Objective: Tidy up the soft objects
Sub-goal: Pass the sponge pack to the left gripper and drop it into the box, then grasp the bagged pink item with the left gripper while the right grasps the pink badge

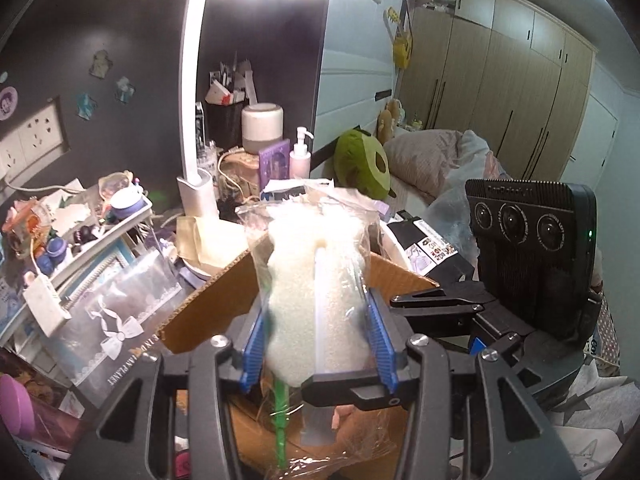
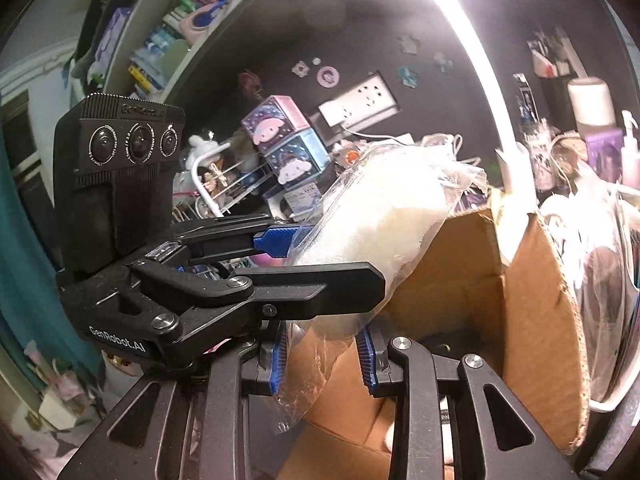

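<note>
A white fluffy soft item (image 1: 312,272) with a green stem (image 1: 280,420) sits wrapped in clear plastic. My left gripper (image 1: 316,344) is shut on its fluffy middle, the blue pads pressing both sides. From the right, one of the right gripper's fingers (image 1: 344,390) crosses just below it. In the right wrist view the wrapped item (image 2: 384,208) hangs over an open cardboard box (image 2: 460,280), with the left gripper (image 2: 320,256) clamped across it. My right gripper (image 2: 322,360) is shut on the loose plastic at the lower end.
The cardboard box flap (image 1: 208,300) lies just below the item. A lit white desk lamp (image 1: 192,120) stands behind it among desk clutter. An avocado plush (image 1: 364,160) lies on the bed at the right. Pastel storage boxes (image 2: 280,144) stand on a rack.
</note>
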A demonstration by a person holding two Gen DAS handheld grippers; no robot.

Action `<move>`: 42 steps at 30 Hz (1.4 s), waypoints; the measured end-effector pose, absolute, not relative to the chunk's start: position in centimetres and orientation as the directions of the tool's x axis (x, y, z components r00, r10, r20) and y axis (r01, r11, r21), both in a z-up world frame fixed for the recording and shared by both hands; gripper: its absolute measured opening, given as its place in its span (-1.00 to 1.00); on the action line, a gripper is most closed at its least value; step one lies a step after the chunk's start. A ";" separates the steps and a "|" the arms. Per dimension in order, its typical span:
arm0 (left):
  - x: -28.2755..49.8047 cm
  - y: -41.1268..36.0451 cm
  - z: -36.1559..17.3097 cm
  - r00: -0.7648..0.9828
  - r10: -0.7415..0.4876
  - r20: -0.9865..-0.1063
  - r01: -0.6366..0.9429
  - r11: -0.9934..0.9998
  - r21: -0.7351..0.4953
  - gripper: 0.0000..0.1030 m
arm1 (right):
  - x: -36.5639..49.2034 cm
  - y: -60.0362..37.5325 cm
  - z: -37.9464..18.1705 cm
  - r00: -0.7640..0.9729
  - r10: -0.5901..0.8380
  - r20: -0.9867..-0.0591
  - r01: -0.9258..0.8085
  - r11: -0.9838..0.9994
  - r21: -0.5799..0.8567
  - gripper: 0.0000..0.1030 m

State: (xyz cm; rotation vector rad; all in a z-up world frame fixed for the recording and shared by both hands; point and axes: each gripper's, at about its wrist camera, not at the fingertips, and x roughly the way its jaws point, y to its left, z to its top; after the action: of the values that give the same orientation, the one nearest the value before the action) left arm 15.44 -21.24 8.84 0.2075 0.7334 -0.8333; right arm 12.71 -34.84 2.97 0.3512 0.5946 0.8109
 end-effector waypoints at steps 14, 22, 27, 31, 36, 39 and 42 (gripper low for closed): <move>16.4 -23.4 4.9 0.397 -0.522 -0.755 0.716 0.690 -0.101 0.01 | 13.5 -34.8 0.2 0.516 0.662 -0.543 -0.530 0.745 0.405 -0.48; 15.8 -21.8 5.8 0.463 -0.517 -0.720 0.690 0.721 -0.074 0.65 | 12.7 -33.5 0.0 0.549 0.602 -0.581 -0.538 0.785 0.306 0.24; 14.9 -20.1 6.7 0.498 -0.522 -0.693 0.676 0.734 -0.067 0.65 | 12.5 -33.2 0.5 0.566 0.589 -0.576 -0.531 0.796 0.292 0.31; 14.2 -18.0 7.5 0.537 -0.522 -0.662 0.651 0.756 -0.069 0.66 | 12.3 -32.6 0.9 0.574 0.589 -0.569 -0.530 0.797 0.290 0.31; 13.1 -14.2 8.8 0.593 -0.526 -0.610 0.613 0.786 -0.082 0.67 | 10.8 -31.2 2.5 0.619 0.579 -0.531 -0.543 0.804 0.243 0.31; 12.1 -10.9 9.5 0.647 -0.504 -0.572 0.568 0.819 -0.080 0.82 | 9.9 -30.0 3.7 0.631 0.596 -0.497 -0.565 0.792 0.231 0.31; 11.1 -7.5 9.6 0.696 -0.464 -0.548 0.515 0.854 -0.070 0.83 | 9.0 -28.6 4.8 0.633 0.625 -0.456 -0.592 0.771 0.234 0.31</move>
State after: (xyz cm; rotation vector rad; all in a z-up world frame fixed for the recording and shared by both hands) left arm 11.15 -7.48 9.55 0.0910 0.5861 -0.5470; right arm 8.97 -28.57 4.84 0.0638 0.5462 0.6967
